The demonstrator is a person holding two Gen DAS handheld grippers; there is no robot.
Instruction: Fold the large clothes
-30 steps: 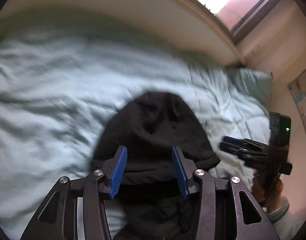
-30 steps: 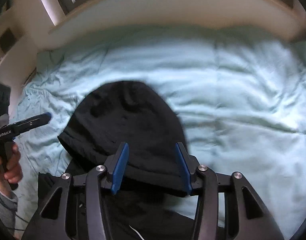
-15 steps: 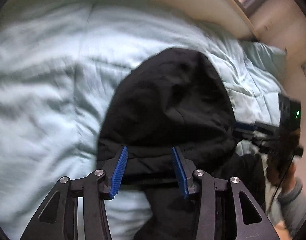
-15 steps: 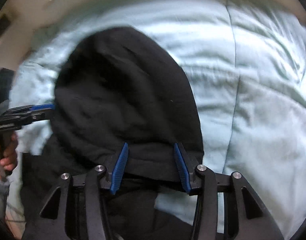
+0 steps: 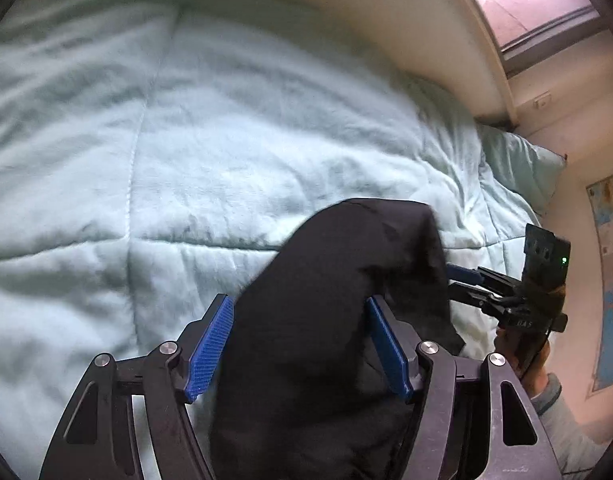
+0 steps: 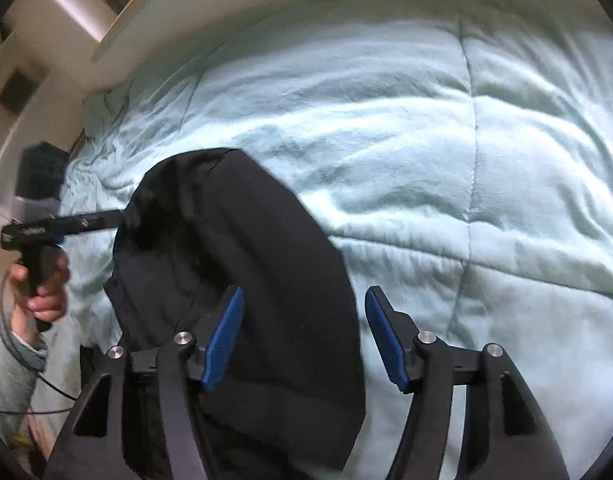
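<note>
A black hooded garment (image 5: 338, 300) lies bunched on a pale green quilt (image 5: 186, 140). In the left wrist view the cloth rises up between my left gripper's (image 5: 300, 344) blue pads, which stand wide apart. In the right wrist view the garment (image 6: 242, 280) lies under and left of my right gripper (image 6: 304, 338), also open, with the cloth's right edge between the pads. Each gripper shows in the other's view: the right one (image 5: 462, 280) at the cloth's right edge, the left one (image 6: 86, 222) at its left edge.
The quilt (image 6: 426, 140) covers the whole bed. A cream headboard or wall ledge (image 5: 346, 12) runs behind it under a window (image 5: 526, 0). A green pillow (image 5: 518, 160) lies at the far right. A map (image 5: 610, 272) hangs on the right wall.
Both grippers have lifted and tilted. The hood, flat and round on the quilt before, now stands bunched up between my left pads and has shifted left of my right pads.
</note>
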